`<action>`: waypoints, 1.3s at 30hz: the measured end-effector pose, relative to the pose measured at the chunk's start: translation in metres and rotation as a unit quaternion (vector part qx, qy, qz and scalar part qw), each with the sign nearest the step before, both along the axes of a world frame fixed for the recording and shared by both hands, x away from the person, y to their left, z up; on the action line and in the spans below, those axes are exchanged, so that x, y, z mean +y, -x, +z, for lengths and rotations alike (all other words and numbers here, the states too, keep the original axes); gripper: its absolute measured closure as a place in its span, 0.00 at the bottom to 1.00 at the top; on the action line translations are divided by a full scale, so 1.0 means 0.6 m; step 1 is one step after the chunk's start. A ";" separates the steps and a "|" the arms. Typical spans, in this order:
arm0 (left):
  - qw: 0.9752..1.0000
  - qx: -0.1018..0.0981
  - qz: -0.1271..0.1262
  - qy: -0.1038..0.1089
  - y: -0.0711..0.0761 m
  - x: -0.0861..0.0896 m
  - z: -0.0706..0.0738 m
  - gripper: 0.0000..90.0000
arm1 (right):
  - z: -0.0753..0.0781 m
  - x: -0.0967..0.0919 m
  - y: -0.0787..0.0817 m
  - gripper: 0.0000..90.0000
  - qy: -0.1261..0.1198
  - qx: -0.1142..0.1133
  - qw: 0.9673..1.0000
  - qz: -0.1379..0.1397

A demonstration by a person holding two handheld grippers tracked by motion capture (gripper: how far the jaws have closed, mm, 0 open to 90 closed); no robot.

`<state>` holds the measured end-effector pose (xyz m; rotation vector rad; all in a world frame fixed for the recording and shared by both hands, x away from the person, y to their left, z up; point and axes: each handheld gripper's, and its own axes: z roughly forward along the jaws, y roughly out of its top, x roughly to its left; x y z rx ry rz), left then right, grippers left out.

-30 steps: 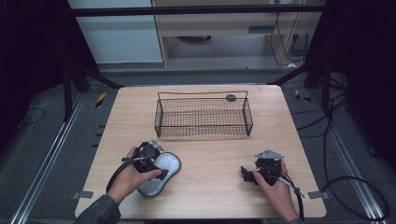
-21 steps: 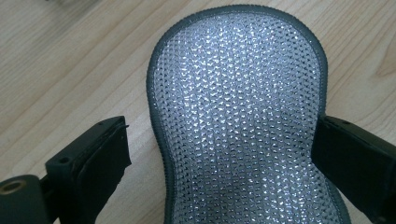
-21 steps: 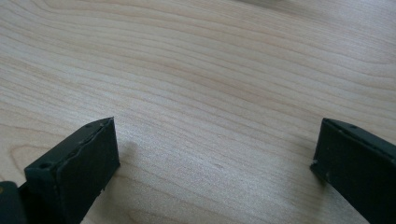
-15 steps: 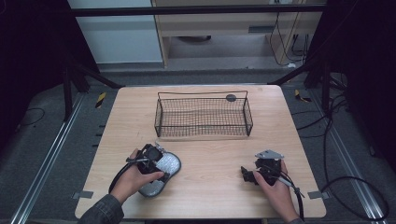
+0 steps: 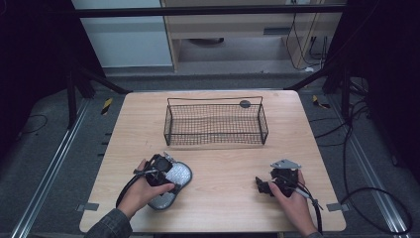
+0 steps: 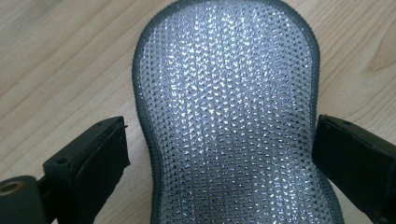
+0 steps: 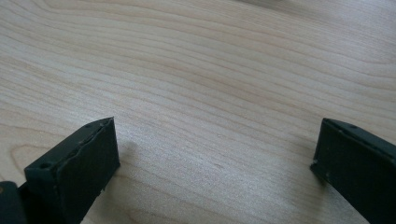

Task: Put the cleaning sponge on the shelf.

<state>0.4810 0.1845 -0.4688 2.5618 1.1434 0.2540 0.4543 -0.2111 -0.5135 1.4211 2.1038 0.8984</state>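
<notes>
Silvery mesh with a dark grey border, the scrubbing pad (image 6: 229,116) lies flat on the tabletop (image 5: 223,168) between the wide-spread jaws of the left gripper (image 6: 219,154). Its right edge sits against one jaw, while a gap remains at the other, so nothing is clamped yet. The step looks like lining up a grasp; next, the jaws must close on the pad's narrow waist. The right gripper (image 7: 215,158) rests with jaws apart over bare wood. Farther off, the high view adds a wire basket (image 5: 215,124), well beyond both grippers.
</notes>
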 end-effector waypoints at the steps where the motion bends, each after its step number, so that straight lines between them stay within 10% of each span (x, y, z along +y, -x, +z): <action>1: 1.000 0.003 0.000 0.002 0.001 -0.001 -0.003 0.04 | 0.000 0.000 0.000 0.00 0.000 0.000 1.000 0.000; 17: 1.000 0.013 0.001 0.003 -0.006 0.001 -0.025 0.00 | 0.000 0.000 0.000 0.00 0.000 0.000 1.000 0.000; 39: 0.999 -0.029 -0.033 0.003 -0.007 0.003 0.005 0.09 | 0.000 0.000 0.000 0.00 0.000 0.000 1.000 0.000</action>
